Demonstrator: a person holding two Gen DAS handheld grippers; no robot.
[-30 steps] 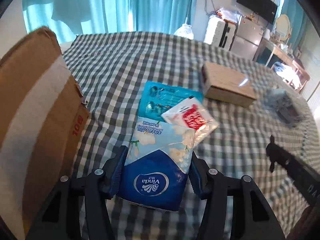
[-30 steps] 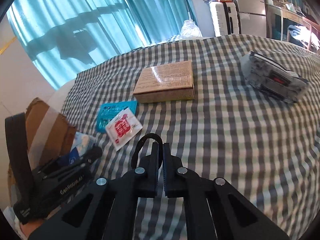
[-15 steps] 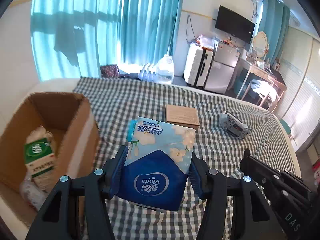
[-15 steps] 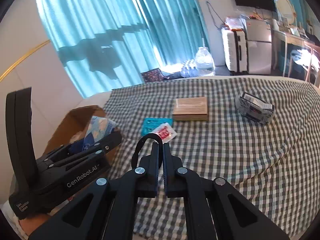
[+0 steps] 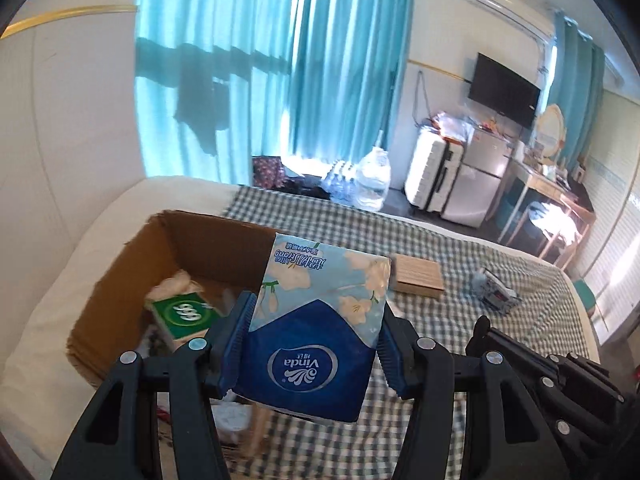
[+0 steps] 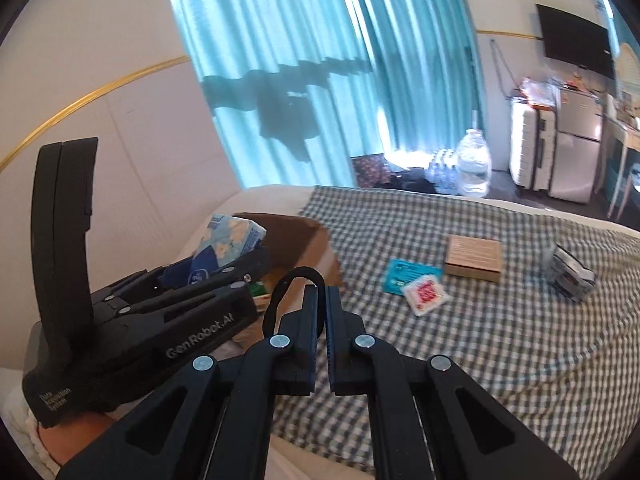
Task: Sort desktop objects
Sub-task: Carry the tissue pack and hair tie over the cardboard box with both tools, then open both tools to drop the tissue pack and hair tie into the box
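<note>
My left gripper is shut on a blue and white Vinda tissue pack and holds it in the air over the right side of an open cardboard box. The pack also shows in the right wrist view. A green carton lies inside the box. My right gripper is shut, with a thin black loop beside its left finger; whether it is clamped I cannot tell. A teal packet, a red and white sachet, a brown box and a grey patterned pouch lie on the checked cloth.
The checked cloth covers a bed-like surface, with the cardboard box at its left end. Beyond the far edge stand a water bottle, a white suitcase, and teal curtains. The left gripper's body is close beside my right gripper.
My left gripper has lifted the tissue pack off the cloth and carried it left, over the cardboard box. My right gripper has risen and drawn back, staying shut.
</note>
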